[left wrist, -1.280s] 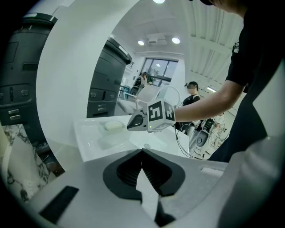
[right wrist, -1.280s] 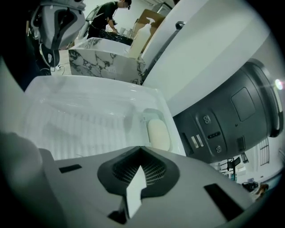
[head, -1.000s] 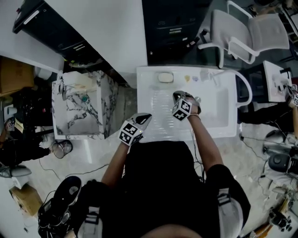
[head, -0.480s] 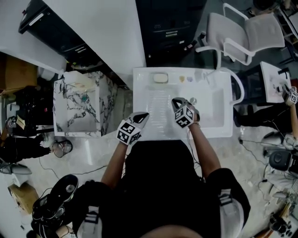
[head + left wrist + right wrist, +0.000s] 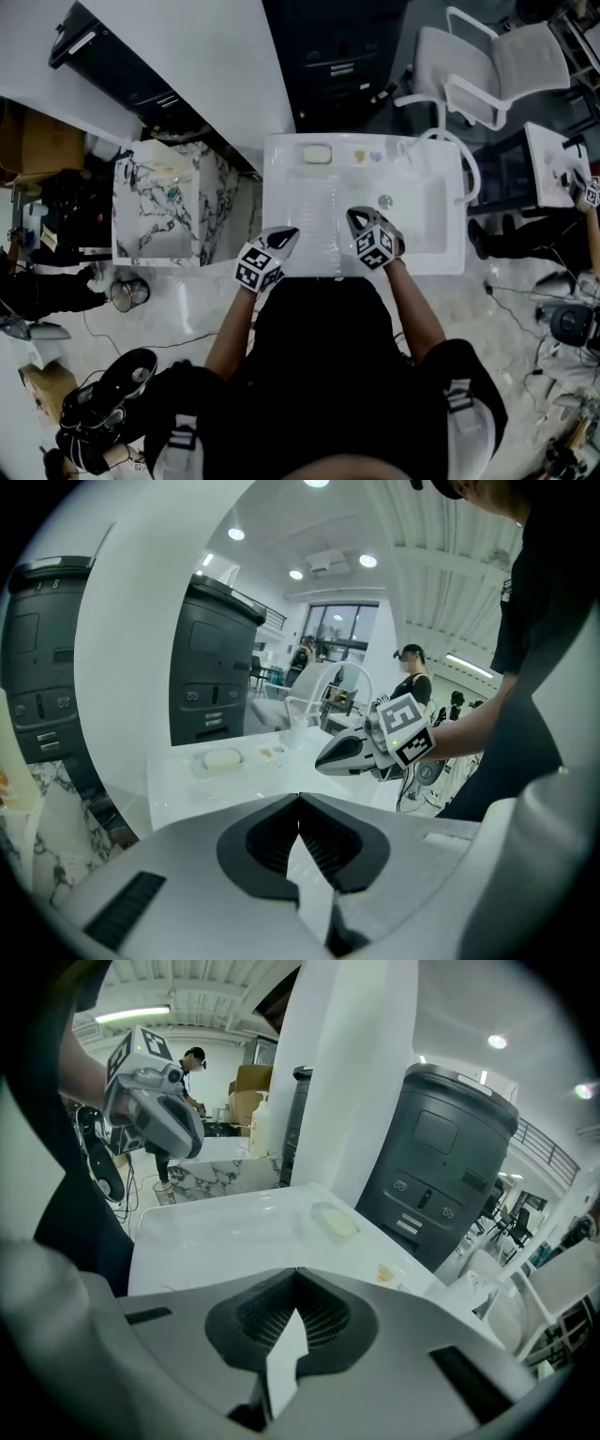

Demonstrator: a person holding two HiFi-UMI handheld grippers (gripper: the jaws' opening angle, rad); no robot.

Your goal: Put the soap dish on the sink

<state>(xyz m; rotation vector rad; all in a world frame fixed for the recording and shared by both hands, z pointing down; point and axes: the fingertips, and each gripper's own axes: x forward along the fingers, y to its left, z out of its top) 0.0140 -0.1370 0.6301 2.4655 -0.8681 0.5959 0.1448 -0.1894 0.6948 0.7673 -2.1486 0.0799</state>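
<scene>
**Right hand-held gripper (image 5: pixel 357 217) drawn back over the sink (image 5: pixel 272 202)**

Since the earlier frame the right hand-held gripper has come back from mid-basin toward the near rim of the white sink. The left hand-held gripper (image 5: pixel 288 234) stays at that rim. Around the sink are a marble-patterned stand (image 5: pixel 164 216), a dark cabinet (image 5: pixel 337 52), a white chair (image 5: pixel 497 66) and a pale floor (image 5: pixel 187 309). Black-and-white square markers cover each cube. Both forearms angle inward, and each pair of jaws is together with nothing between. The soap dish (image 5: pixel 317 154), holding a pale bar, sits on the back ledge, left of the curved tap (image 5: pixel 475 171).
</scene>
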